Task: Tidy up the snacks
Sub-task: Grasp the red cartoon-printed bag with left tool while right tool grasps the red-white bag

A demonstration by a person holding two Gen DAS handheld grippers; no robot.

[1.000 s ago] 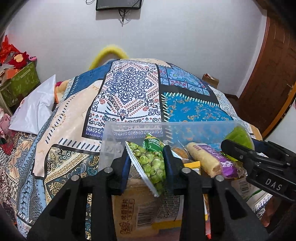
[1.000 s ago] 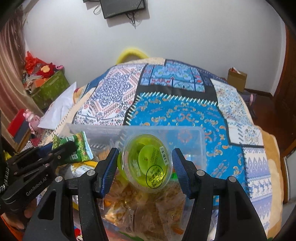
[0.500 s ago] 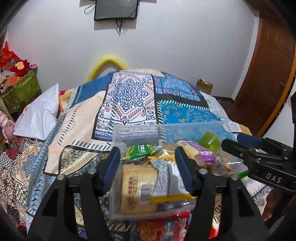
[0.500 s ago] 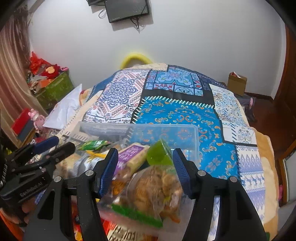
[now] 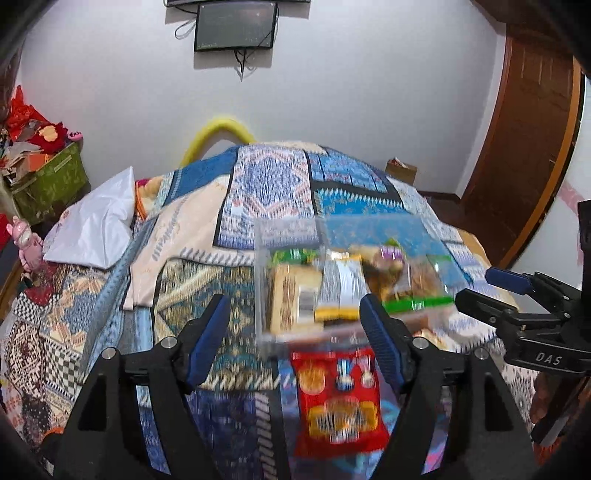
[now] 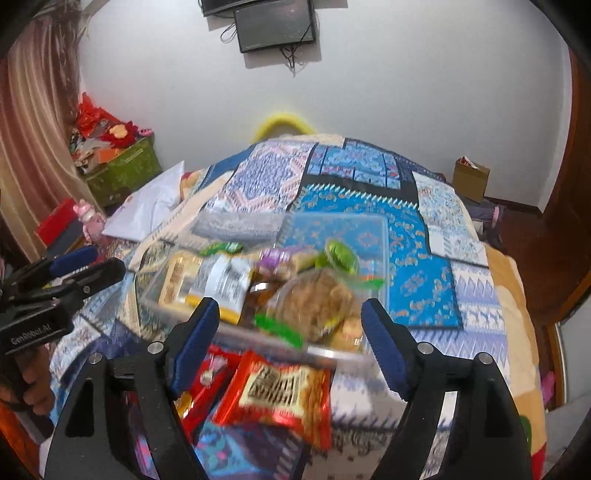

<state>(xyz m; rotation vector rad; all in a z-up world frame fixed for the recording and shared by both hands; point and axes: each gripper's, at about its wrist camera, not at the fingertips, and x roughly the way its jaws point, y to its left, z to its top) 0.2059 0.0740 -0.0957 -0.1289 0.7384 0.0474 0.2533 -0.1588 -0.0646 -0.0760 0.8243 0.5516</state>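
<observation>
— Patchwork quilt [image 5: 266, 192] over a bed, white wall behind with a dark screen [image 6: 275, 26] on it. Where are the snacks?

— Most lie in a clear bin [image 5: 288, 236] on the quilt: a tan pack [image 5: 291, 299] at its left, a white-and-yellow pack [image 5: 341, 291] beside it, a bag of brown pieces [image 6: 317, 302] at its right, a green cup [image 6: 341, 254] behind that. A red pack [image 5: 338, 398] lies on the quilt just near of the bin.

— And the jaws?

— Left gripper [image 5: 291, 341] is spread wide with nothing between its pads; the bin sits beyond the tips and the red pack below the gap. Right gripper [image 6: 290, 345] is spread the same way, empty, with the bin's near right corner past its tips and a red-and-tan pack [image 6: 280, 391] under the gap.

— How are they held?

— Both point forward and down over the near edge of the bed, side by side. Each shows at the edge of the other's view, and a hand [image 6: 35, 384] grips the left one's handle.

— Anything unclear?

— Motion blur smears the labels, so print is unreadable. More packs under the right gripper are hidden by its fingers.
</observation>
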